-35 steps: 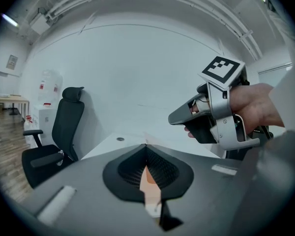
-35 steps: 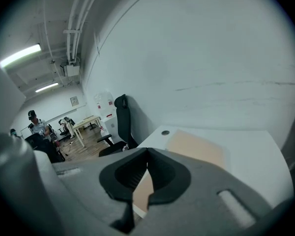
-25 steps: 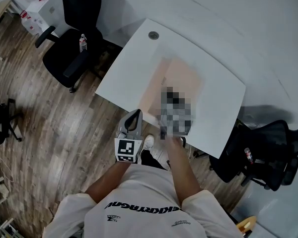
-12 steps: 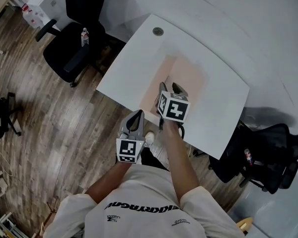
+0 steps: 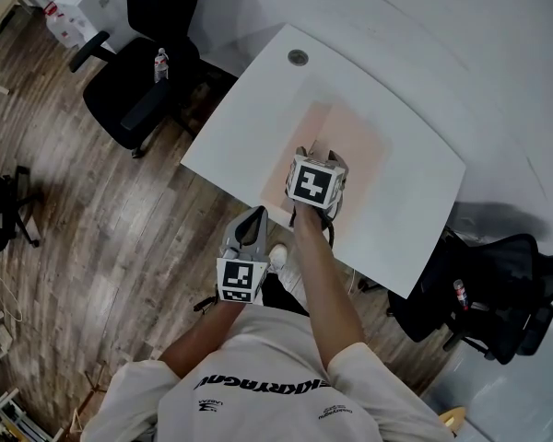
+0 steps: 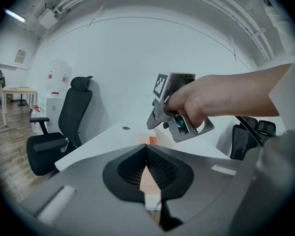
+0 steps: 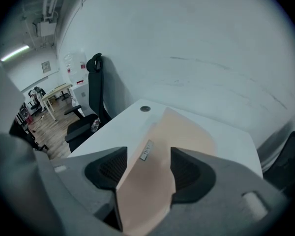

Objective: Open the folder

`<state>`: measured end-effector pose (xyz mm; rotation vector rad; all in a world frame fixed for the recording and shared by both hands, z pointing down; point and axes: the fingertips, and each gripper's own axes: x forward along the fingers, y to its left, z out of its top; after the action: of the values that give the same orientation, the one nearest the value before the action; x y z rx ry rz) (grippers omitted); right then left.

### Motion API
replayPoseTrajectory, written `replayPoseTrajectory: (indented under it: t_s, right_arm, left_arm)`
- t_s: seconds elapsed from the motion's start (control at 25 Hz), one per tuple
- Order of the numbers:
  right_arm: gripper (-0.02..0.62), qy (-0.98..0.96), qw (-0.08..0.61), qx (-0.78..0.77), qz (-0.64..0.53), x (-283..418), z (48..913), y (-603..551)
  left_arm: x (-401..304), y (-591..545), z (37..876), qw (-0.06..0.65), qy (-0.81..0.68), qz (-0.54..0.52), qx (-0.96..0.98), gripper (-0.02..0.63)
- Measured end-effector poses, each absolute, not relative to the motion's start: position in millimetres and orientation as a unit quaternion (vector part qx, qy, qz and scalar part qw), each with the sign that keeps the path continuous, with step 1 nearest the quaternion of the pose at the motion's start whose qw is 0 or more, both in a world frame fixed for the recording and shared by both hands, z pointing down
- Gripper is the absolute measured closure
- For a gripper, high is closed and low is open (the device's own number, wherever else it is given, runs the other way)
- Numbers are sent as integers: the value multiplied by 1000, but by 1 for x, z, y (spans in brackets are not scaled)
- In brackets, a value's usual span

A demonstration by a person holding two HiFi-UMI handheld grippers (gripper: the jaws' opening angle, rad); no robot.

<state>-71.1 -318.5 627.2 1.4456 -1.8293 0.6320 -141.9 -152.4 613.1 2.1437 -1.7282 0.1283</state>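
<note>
A pale peach folder (image 5: pixel 346 145) lies flat and closed on the white table (image 5: pixel 249 127). My right gripper (image 5: pixel 318 155) hangs over the folder's near half, pointing steeply down at it. Its jaws have just been opening and now stand wide apart. In the right gripper view the folder (image 7: pixel 157 181) with a small label (image 7: pixel 146 150) on its left edge fills the gap between the pads, which do not press on it. My left gripper (image 5: pixel 255 212) hovers off the table's near edge, left of the right arm. Its tips (image 6: pixel 146 147) meet with nothing held.
A black office chair (image 5: pixel 134 90) with a water bottle (image 5: pixel 161 63) on its seat stands left of the table. Another black chair (image 5: pixel 498 284) is at the right. A round cable grommet (image 5: pixel 298 57) sits at the table's far corner. Wooden floor lies left.
The right gripper has moved away from the near edge and down over the folder, tipping further downward, and its jaws have spread. The left gripper has stayed about where it was.
</note>
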Motion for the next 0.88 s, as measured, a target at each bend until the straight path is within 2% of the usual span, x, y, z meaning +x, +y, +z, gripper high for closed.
replayPoseTrajectory:
  t_s: [0.48, 0.88]
  right_arm:
    - [328, -693, 356, 567, 267, -59, 639, -316]
    - [386, -700, 314, 574, 287, -41, 610, -308]
  left_arm:
    - [-140, -154, 615, 192, -612, 46, 766, 618]
    - [-134, -158, 618, 193, -604, 55, 771, 618]
